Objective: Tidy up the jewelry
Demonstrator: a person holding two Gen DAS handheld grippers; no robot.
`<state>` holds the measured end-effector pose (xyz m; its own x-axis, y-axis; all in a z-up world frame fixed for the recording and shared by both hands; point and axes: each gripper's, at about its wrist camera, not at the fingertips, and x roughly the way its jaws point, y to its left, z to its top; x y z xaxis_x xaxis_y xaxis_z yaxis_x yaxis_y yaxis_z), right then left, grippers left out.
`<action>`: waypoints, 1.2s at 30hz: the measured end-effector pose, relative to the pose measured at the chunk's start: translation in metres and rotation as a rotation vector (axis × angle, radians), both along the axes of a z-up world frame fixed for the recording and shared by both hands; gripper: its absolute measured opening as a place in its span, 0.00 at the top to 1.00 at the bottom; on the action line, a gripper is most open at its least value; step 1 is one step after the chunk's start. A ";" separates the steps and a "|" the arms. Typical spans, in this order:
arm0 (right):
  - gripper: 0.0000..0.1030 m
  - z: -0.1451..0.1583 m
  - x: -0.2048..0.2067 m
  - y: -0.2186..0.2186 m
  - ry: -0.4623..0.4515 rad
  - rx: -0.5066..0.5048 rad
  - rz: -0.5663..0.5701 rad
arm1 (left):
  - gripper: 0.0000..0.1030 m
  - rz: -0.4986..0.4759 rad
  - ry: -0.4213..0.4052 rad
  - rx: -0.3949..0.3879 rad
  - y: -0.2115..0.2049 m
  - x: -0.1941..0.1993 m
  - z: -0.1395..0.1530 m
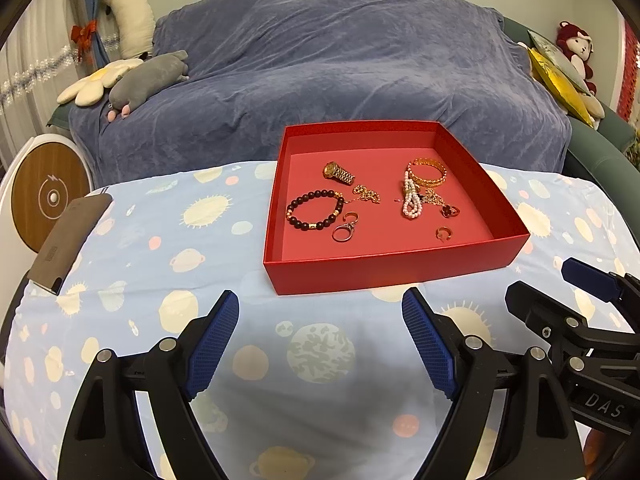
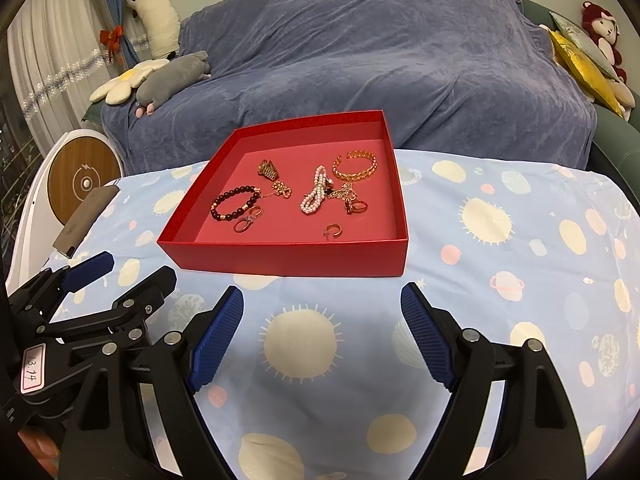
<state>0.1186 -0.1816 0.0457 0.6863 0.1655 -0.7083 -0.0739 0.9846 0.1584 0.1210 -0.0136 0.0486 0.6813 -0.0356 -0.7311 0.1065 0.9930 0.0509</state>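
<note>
A shallow red box (image 1: pixel 380 270) (image 2: pixel 288 260) stands on the table. It holds several pieces of jewelry: a gold watch (image 1: pixel 338 172) (image 2: pixel 268 169), a dark bead bracelet (image 1: pixel 314 210) (image 2: pixel 236 204), a gold bangle (image 1: pixel 427 173) (image 2: pixel 355 165), a pearl strand (image 1: pixel 412 200) (image 2: pixel 314 196), gold chains and rings (image 1: pixel 344 233) (image 2: pixel 333 231). My left gripper (image 1: pixel 320 340) is open and empty, in front of the box. My right gripper (image 2: pixel 322 336) is open and empty, also in front of the box. Each gripper shows in the other's view, the right one (image 1: pixel 560 304) and the left one (image 2: pixel 116 276).
The table wears a light blue planet-print cloth (image 1: pixel 160 280) (image 2: pixel 520 260). A grey phone-like slab (image 1: pixel 68 236) (image 2: pixel 86 214) lies at its left edge. Behind is a sofa under a blue cover (image 1: pixel 320 60) (image 2: pixel 360 52) with plush toys and cushions.
</note>
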 end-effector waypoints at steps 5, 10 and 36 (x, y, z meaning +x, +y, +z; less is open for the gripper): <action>0.24 0.000 0.000 0.000 0.001 0.001 0.000 | 0.21 0.000 0.000 -0.001 0.000 0.000 0.000; 0.24 -0.002 -0.001 0.000 0.004 -0.001 0.000 | 0.21 0.001 -0.003 0.004 0.000 0.000 0.001; 0.24 -0.005 -0.004 -0.002 0.004 -0.005 -0.001 | 0.21 0.009 -0.031 0.024 -0.004 -0.004 0.000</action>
<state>0.1143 -0.1841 0.0405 0.6833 0.1612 -0.7121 -0.0720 0.9854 0.1540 0.1172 -0.0175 0.0489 0.7040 -0.0122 -0.7101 0.0959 0.9923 0.0781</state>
